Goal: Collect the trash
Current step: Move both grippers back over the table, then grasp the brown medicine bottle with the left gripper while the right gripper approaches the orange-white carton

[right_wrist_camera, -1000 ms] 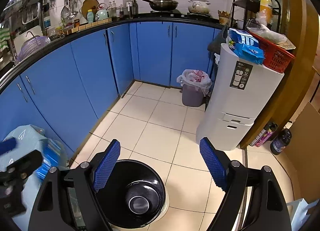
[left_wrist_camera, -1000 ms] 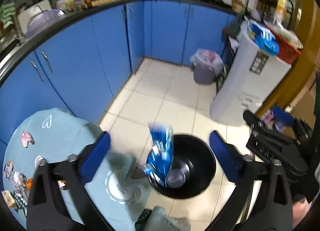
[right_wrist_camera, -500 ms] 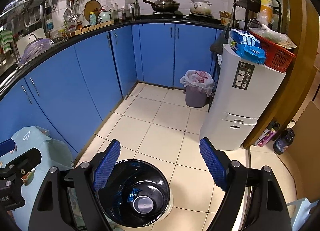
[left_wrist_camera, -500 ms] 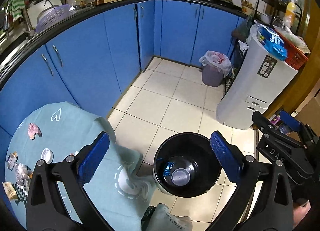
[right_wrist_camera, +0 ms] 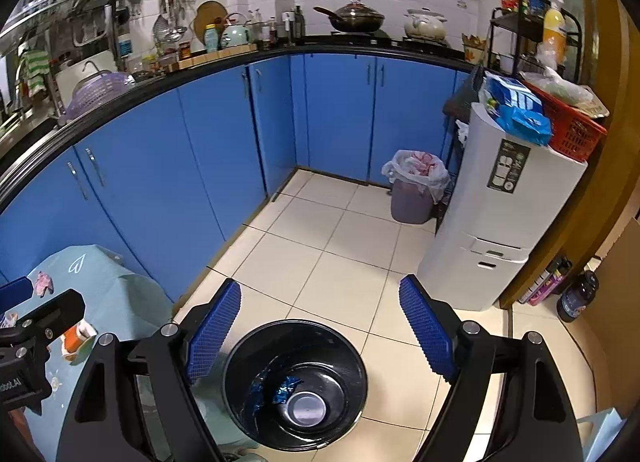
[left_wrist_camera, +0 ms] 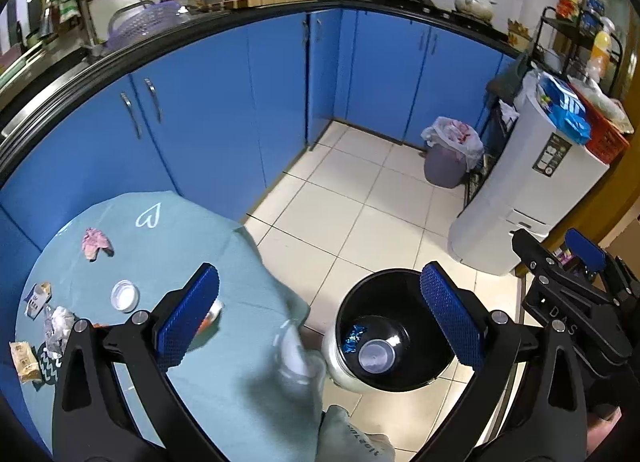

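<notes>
Left wrist view: the blue wrapper (left_wrist_camera: 354,336) that was dropping over the bin (left_wrist_camera: 390,328) a second ago now lies at its bottom, so 1 piece is collected. The left gripper (left_wrist_camera: 320,316) has swung back toward the table (left_wrist_camera: 192,246), jaws apart and empty; the right gripper (right_wrist_camera: 320,332) also stands wide with nothing between. Scraps wait on the table: a pink scrap (left_wrist_camera: 96,244), a white lid (left_wrist_camera: 125,295), wrappers (left_wrist_camera: 36,326) near the left edge. The bin sits just beside the table's edge; the tiled floor (left_wrist_camera: 360,218) beyond is open.
</notes>
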`<control>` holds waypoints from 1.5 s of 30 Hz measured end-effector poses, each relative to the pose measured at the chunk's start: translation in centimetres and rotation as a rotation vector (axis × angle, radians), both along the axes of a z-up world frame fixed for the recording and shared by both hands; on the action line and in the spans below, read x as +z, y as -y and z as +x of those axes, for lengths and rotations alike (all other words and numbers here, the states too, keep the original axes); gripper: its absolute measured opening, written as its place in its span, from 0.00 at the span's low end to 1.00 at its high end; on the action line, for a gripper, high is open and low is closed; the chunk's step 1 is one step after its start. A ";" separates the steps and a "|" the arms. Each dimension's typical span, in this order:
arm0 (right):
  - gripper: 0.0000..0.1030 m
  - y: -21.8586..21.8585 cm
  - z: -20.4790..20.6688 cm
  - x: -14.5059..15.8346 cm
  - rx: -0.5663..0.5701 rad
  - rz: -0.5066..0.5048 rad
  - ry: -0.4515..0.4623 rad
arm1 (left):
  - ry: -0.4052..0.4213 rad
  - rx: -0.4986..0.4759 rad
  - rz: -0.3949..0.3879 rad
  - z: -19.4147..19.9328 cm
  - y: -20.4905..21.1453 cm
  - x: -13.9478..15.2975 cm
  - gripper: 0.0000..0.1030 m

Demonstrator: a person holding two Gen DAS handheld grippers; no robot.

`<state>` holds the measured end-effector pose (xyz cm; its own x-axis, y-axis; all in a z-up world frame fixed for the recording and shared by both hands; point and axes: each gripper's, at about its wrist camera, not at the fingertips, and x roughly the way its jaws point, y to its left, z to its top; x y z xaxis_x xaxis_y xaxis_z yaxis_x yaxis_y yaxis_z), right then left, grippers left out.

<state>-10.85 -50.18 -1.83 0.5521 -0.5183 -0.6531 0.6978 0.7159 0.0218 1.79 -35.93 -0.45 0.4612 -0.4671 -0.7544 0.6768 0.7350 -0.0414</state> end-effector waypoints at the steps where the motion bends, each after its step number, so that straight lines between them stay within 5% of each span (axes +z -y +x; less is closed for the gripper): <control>1: 0.77 -0.4 0.2 0.2 0.008 -0.004 0.002 | 0.000 0.006 -0.003 0.1 -0.3 0.1 0.97; 26: 0.77 -9.8 6.0 0.8 0.210 -0.044 -0.007 | 0.030 0.205 -0.026 2.8 -12.1 0.3 0.97; 45: 0.77 -17.6 11.5 -2.6 0.419 -0.016 -0.095 | -0.089 0.391 0.095 4.9 -23.6 -7.2 0.97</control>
<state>0.65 -32.62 -4.41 0.6549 -0.2726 -0.7048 0.3455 0.9375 -0.0416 6.73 -12.31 -7.63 0.5208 -0.1958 -0.8309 0.3427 0.9394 -0.0066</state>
